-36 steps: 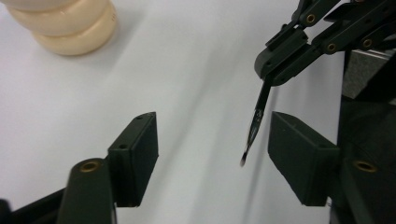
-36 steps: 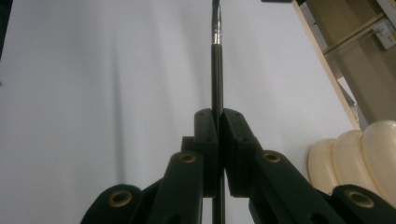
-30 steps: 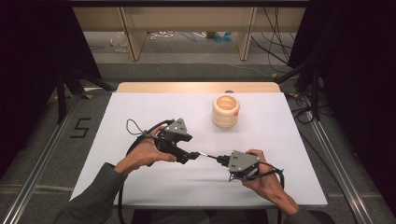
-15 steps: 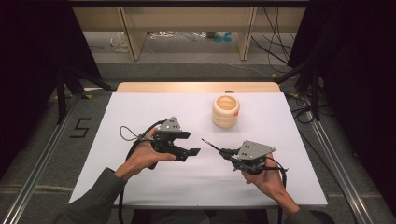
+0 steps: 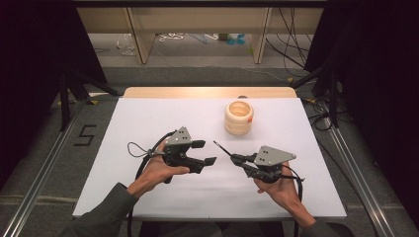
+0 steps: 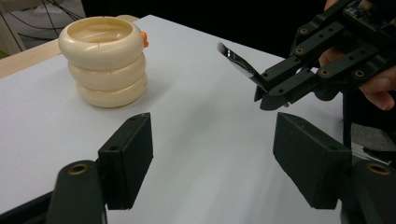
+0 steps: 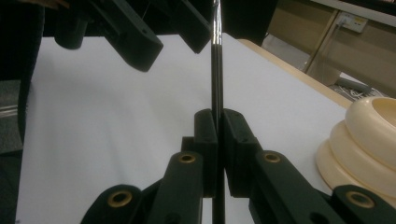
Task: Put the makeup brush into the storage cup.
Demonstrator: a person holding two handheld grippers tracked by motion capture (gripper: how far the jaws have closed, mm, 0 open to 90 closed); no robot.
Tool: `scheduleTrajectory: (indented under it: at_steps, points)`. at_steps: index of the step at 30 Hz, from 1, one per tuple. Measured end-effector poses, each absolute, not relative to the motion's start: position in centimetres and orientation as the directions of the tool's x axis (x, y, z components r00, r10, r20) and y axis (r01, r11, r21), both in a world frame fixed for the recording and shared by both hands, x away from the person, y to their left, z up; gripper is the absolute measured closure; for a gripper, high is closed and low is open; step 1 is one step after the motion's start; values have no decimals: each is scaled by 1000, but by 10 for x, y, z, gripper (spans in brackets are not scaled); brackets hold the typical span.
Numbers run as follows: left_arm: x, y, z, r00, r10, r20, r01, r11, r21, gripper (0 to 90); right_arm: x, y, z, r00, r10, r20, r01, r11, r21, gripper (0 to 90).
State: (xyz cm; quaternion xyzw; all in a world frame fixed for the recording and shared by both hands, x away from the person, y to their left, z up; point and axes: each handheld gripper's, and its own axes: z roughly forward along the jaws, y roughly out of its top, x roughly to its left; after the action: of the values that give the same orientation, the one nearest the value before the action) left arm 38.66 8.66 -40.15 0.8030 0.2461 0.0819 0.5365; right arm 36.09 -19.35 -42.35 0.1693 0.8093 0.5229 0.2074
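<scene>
High view: the left gripper (image 5: 203,152) is held above the white table (image 5: 148,123) with its 2 jaws spread wide and nothing between them. The right gripper (image 5: 236,159) has its jaws pressed together on a thin black rod (image 5: 223,148) (its free end slants out past the fingertips toward the left gripper's open jaws). A cream ribbed cup (image 5: 238,118) of 3 stacked rings stands on the table beyond both sets of fingertips, well apart from them.
</scene>
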Motion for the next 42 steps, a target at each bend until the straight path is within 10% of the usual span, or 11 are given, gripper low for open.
scheduleTrajectory:
  at_steps: [42]
  points:
    - [387, 86, -406, 826, 501, -259, 379, -152, 913, 377, 366, -170, -438, -866, 498, 41, 169, 216, 962, 852]
